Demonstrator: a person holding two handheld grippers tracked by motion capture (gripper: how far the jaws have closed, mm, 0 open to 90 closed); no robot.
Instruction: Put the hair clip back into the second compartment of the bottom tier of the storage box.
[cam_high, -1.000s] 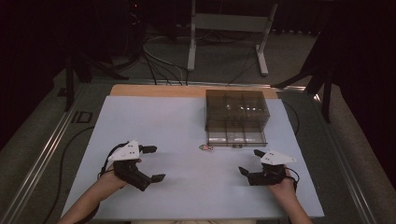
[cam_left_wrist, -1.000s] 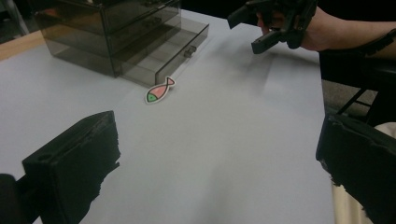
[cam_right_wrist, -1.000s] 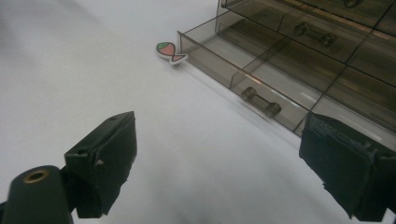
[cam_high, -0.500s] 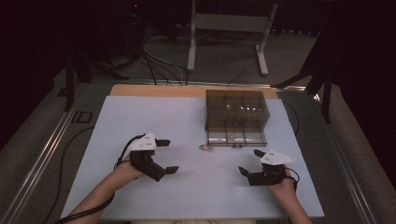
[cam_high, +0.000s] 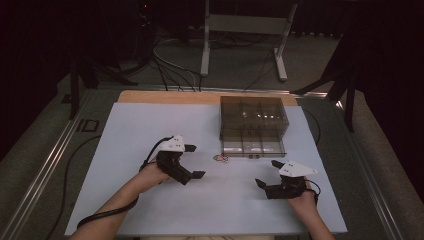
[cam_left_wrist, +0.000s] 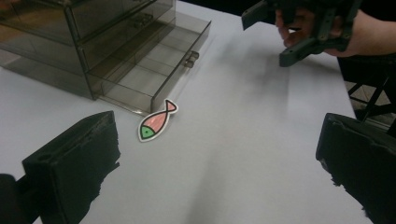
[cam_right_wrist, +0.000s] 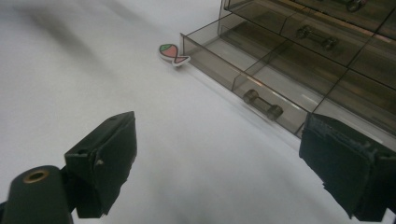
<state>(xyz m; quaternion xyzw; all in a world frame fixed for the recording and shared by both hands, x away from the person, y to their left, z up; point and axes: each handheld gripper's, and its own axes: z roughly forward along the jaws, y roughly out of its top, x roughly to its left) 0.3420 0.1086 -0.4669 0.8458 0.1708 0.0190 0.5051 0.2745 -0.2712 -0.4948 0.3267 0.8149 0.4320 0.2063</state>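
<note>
A small pink and green fish sticker (cam_high: 220, 158) (cam_left_wrist: 156, 122) (cam_right_wrist: 173, 52) lies flat on the white table, just off the front left corner of a smoky clear drawer box (cam_high: 252, 122) (cam_left_wrist: 93, 42). The box's bottom drawer (cam_high: 252, 148) (cam_left_wrist: 154, 70) (cam_right_wrist: 261, 79) is pulled out. My left gripper (cam_high: 194, 161) (cam_left_wrist: 219, 140) is open, a short way left of the fish, with nothing between its jaws. My right gripper (cam_high: 268, 173) (cam_right_wrist: 226, 140) is also open and empty, in front of the drawer's right half. It appears again in the left gripper view as the right gripper (cam_left_wrist: 303, 28).
The white sheet (cam_high: 150, 130) covers most of the table, with a wooden strip (cam_high: 165, 96) along the far edge. A cable (cam_high: 100, 216) trails from the left gripper off the front. Metal stand legs (cam_high: 240, 30) and cables lie on the dark floor behind.
My left gripper has moved right and forward across the table toward the fish sticker. The right gripper, the fish and the drawer box have stayed put.
</note>
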